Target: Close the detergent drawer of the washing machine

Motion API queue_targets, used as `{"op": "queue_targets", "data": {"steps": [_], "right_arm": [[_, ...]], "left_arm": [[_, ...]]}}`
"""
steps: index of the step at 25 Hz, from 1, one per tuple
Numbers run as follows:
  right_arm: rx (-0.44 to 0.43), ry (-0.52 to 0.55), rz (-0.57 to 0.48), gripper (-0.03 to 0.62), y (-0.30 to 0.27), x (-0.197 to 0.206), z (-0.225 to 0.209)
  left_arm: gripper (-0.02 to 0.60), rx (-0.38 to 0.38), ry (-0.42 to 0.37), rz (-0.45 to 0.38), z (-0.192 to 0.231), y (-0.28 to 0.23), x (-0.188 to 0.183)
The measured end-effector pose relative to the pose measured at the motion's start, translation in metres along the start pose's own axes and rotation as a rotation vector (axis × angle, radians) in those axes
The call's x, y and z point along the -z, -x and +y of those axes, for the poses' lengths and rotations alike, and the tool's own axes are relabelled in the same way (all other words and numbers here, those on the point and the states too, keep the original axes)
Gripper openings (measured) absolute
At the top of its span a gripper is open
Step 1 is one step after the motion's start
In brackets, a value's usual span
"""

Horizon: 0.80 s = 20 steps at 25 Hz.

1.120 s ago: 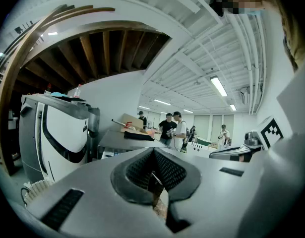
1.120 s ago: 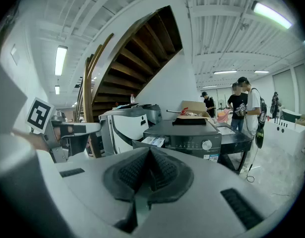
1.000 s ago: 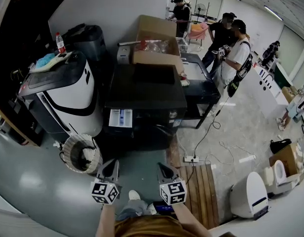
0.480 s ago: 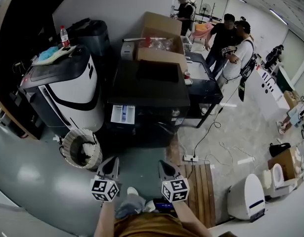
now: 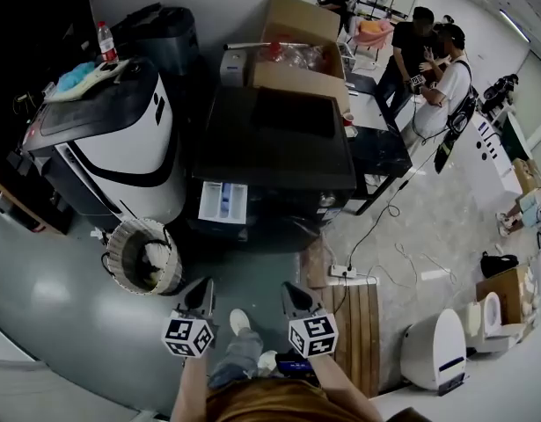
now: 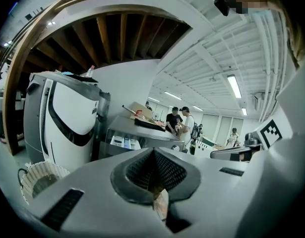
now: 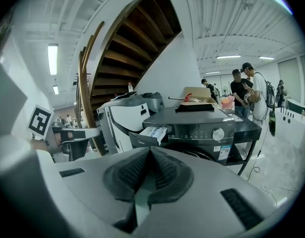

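The dark front-loading washing machine [image 5: 279, 148] stands ahead of me, also in the right gripper view [image 7: 207, 125]. Its detergent drawer [image 5: 222, 203] is pulled out at the front upper left, white and blue inside [image 7: 151, 133]. Both grippers hang low in front of my body, well short of the machine. My left gripper [image 5: 200, 290] is shut and empty, below the drawer. My right gripper [image 5: 294, 293] is shut and empty too, below the machine's right half. In the left gripper view the drawer [image 6: 123, 142] shows small beyond the shut left gripper [image 6: 153, 155].
A white and black appliance [image 5: 120, 148] stands left of the machine, a round basket [image 5: 145, 256] at its foot. Cardboard boxes [image 5: 296, 55] sit behind. A power strip and cable [image 5: 345, 272] lie right, by a wooden pallet [image 5: 354, 332]. People [image 5: 433, 69] stand at the back right.
The view has shifted so the machine sits a little larger and nearer. Both grippers stay shut, low in front of me, edging slightly forward.
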State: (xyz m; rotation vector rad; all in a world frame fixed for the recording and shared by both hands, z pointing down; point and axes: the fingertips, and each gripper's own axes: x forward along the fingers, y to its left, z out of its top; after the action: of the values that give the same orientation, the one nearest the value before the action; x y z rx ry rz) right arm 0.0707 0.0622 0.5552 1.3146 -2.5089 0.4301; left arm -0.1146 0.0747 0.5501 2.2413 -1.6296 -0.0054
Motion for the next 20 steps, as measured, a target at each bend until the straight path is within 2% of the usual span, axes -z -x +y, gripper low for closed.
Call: {"op": "queue_targets", "data": {"steps": [6, 10, 13, 20], "right_arm": [[0.031, 0.022, 0.014, 0.012, -0.060, -0.031, -0.026], [0.055, -0.050, -0.003, 0.012, -0.090, -0.048, -0.045], [0.061, -0.050, -0.003, 0.012, -0.108, -0.057, -0.046], [0.061, -0.017, -0.001, 0.012, -0.135, -0.070, -0.054]], "left_arm": [[0.023, -0.004, 0.000, 0.001, 0.048, -0.062, -0.025], [0.023, 0.004, -0.005, 0.004, 0.074, -0.094, -0.034], [0.023, 0.005, -0.009, 0.020, 0.092, -0.110, -0.037], [0.023, 0.018, -0.025, 0.083, 0.104, -0.136, -0.027]]}}
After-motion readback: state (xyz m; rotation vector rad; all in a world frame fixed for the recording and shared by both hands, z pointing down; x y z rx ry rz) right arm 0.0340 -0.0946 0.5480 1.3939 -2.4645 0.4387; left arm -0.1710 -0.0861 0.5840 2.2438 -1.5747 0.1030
